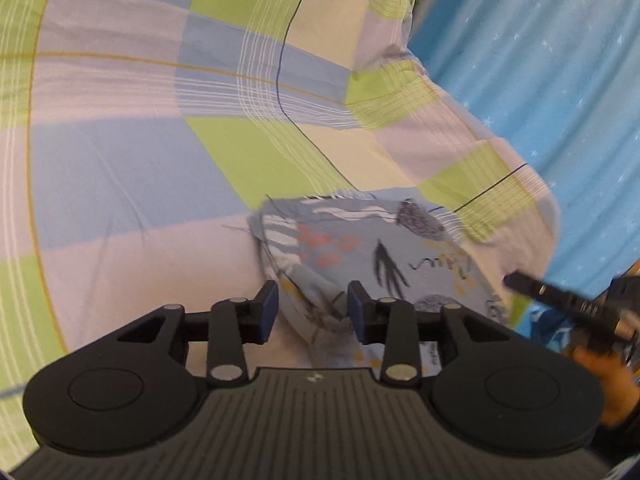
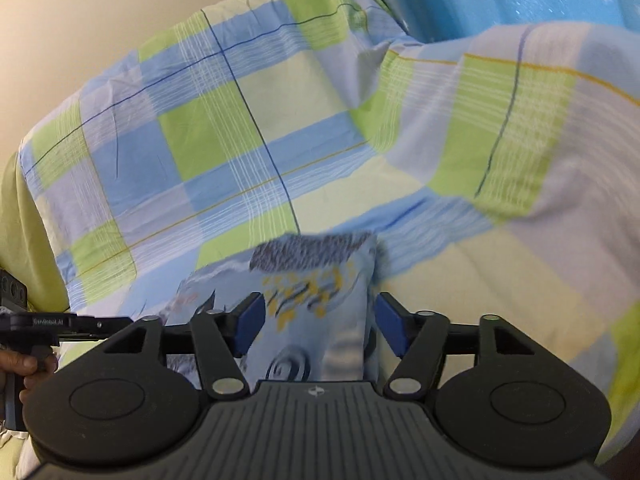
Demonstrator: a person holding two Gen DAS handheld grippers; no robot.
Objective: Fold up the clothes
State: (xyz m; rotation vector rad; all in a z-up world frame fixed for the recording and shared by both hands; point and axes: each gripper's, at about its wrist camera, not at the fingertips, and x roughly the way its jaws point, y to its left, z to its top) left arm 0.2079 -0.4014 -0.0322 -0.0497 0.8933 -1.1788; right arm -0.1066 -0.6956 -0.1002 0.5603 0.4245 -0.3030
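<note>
The patterned cloth [image 1: 360, 256], light blue with dark, orange and yellow prints, lies on a bed covered by a checked sheet [image 1: 140, 152] of green, blue and lilac squares. In the left wrist view it sits in the lower middle of the frame, bunched into a fold that runs between the blue-padded fingers of the left gripper [image 1: 312, 310]; the fingers stand apart on either side of it, not pressed against it. In the right wrist view the cloth [image 2: 316, 300] fills the lower centre, and the right gripper [image 2: 320, 324] has its fingers spread wide on either side, released. A blue starred curtain [image 1: 540, 80] fills the upper right. A hand [image 2: 24, 364] shows at the lower left edge, holding the other gripper's handle.
</note>
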